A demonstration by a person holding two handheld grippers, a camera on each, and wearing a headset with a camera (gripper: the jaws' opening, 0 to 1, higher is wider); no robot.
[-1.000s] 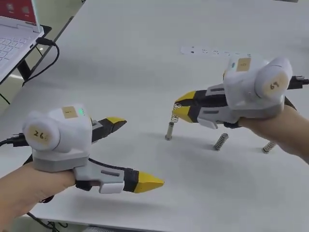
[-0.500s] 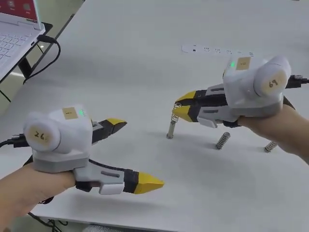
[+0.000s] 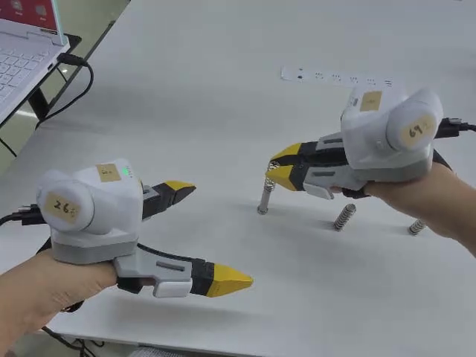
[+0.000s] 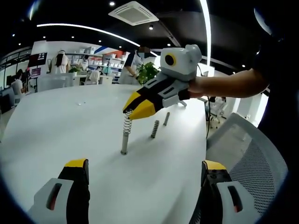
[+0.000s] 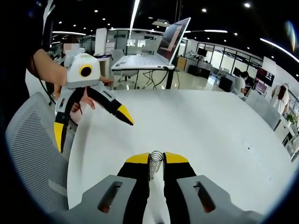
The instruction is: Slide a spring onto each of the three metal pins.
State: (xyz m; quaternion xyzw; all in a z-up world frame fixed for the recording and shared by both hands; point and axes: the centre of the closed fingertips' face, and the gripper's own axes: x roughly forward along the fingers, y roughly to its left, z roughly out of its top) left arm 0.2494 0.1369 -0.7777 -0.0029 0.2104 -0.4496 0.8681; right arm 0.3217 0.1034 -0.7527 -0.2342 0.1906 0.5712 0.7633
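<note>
Small silvery coil spring (image 3: 271,172) sits at the top of a thin grey metal pin (image 3: 264,201), which stands on the white table (image 3: 186,111) about mid-width. The left gripper view shows the coil (image 4: 127,123) covering the pin's upper part, with bare shaft (image 4: 124,142) below it down to the table.

Right claw (image 3: 275,167), yellow-tipped, is nearly closed and pinches the spring's upper end. The right gripper view shows the coil (image 5: 156,161) squeezed between the two tips (image 5: 156,157). I see no contact with the pin itself.

Left claw (image 3: 219,234) is spread wide, holds nothing, and hangs near the table's front edge, well apart from the pin.

Spring's long axis runs along the pin, close to upright, leaning slightly in the head view.

Two more spring-wrapped pins (image 3: 342,217) (image 3: 416,227) stand tilted on the table past the first, under the right hand.
</note>
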